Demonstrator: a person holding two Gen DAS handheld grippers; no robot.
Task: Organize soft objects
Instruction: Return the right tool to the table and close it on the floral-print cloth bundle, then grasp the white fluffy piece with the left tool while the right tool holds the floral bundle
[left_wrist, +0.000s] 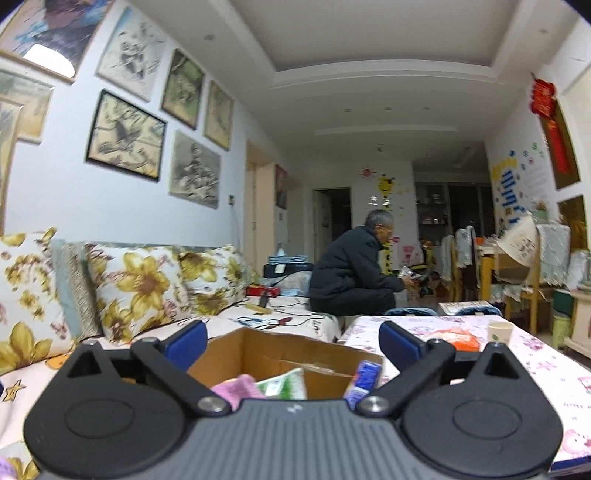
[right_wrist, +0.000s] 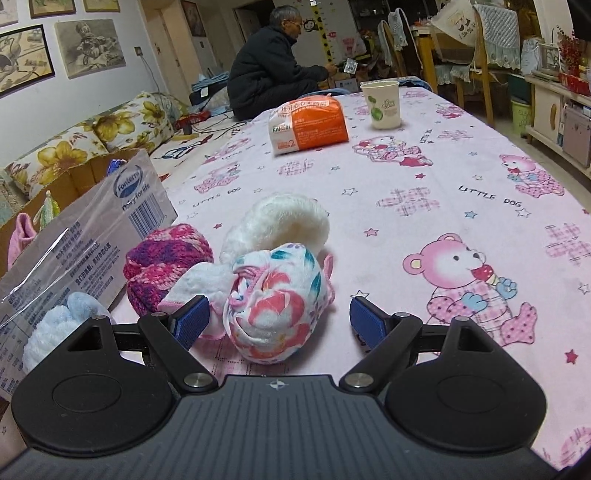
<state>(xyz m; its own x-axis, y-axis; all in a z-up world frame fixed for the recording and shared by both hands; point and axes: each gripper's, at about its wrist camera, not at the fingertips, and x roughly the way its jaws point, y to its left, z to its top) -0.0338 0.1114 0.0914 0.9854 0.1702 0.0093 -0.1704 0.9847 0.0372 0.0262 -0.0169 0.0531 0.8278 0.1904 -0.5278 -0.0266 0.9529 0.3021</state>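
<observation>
left wrist view looks level over the cardboard box; right wrist view tilts down at the table; both share them.

Cardboard box, left of the right gripper's jaws: blue oval logo "Fonterra", under it "Dairy for life", barcode beside; more small print on the box side, too small to read. Tablecloth, ahead and right of the jaws: "LITTLE DOG" printed repeatedly next to pink bears. Orange packet, far ahead of the jaws: "KAISER"-like word, partly unclear, and a big "2"; other characters unreadable. Paper cup beyond: green logo, text illegible. Left wrist view: nothing readable.
</observation>
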